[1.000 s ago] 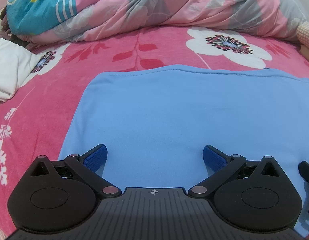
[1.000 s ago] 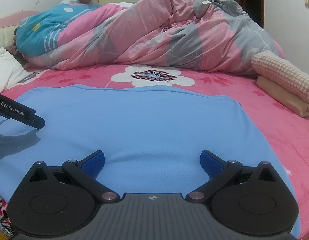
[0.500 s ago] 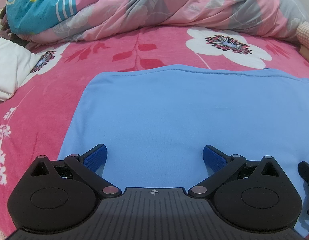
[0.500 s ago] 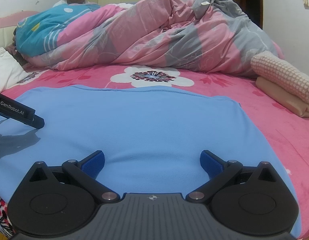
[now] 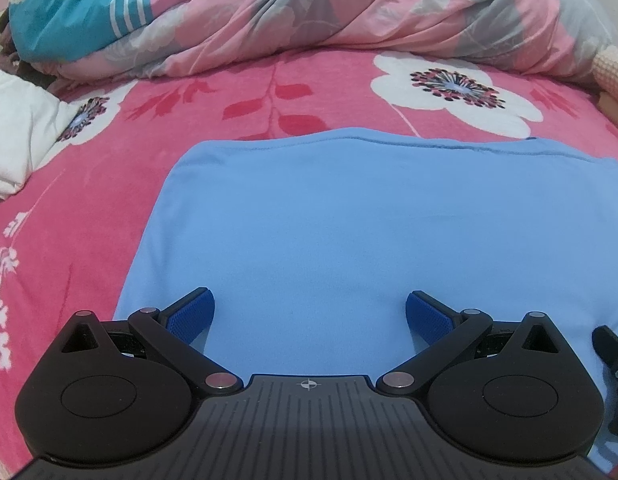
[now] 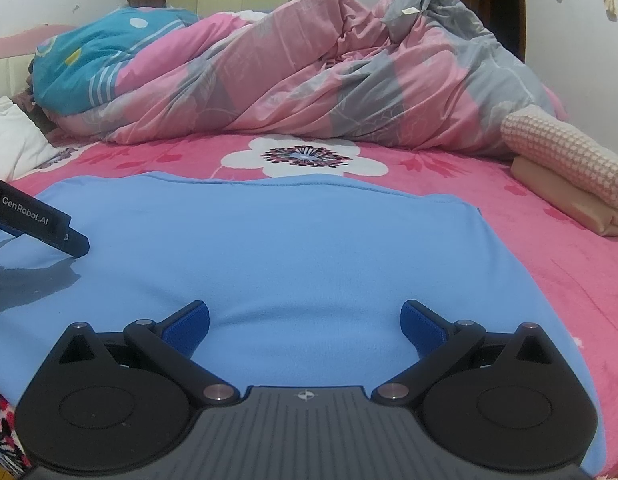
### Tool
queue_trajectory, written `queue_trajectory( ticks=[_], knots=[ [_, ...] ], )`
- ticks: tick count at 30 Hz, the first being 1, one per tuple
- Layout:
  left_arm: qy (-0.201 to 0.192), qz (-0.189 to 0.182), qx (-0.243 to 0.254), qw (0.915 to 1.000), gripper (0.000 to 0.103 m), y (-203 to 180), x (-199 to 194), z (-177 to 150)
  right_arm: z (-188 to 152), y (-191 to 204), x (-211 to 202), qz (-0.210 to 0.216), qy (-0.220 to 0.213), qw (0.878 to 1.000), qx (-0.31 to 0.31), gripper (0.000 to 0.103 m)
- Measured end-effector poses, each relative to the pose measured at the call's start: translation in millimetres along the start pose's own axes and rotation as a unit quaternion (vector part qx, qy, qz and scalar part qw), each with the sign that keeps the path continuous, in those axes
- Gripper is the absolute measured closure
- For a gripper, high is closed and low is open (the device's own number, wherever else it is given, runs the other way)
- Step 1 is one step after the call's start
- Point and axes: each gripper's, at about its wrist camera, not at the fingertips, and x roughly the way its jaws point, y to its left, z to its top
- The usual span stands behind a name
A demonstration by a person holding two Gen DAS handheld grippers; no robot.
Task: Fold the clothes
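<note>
Pink flower-patterned bed (image 5: 89, 216) carries a smooth light-blue garment (image 5: 349, 220) spread flat near its front edge. Both hand-held grippers, left (image 5: 310, 312) and right (image 6: 305, 322), hover low over the garment's near part, fingers spread wide, holding nothing.

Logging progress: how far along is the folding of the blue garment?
Done: the blue garment lies flat on the pink bedspread. In hand: nothing; left hand-held gripper and right hand-held gripper hover open over its near edge. Left: grasping and folding.
</note>
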Motion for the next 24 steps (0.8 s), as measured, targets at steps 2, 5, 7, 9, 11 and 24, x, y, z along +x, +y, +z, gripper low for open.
queue_trajectory(
  ticks=[2,5,7,9,11,24],
  knots=[
    [-0.001,0.0,0.002,1.0,0.0,0,0,1,0,0,0,0.0,0.0,1.0,0.0,0.0],
    [-0.009,-0.001,0.004,1.0,0.0,0,-3,3,-1,0,0,0.0,-0.001,1.0,0.0,0.0],
    [-0.018,-0.006,0.002,0.9998,0.0,1,-3,6,-1,0,0,-0.001,-0.001,1.0,0.0,0.0],
    [-0.028,-0.011,0.0,0.9996,0.0,2,-3,9,0,0,1,-0.001,0.0,1.0,0.0,0.0],
    [-0.037,-0.016,-0.003,0.9992,0.0,3,-3,12,2,0,1,-0.001,0.003,1.0,0.001,0.0],
    [-0.061,-0.036,0.003,0.9975,0.0,10,24,10,82,-49,43,-0.001,0.025,0.999,0.043,0.0]
  ],
)
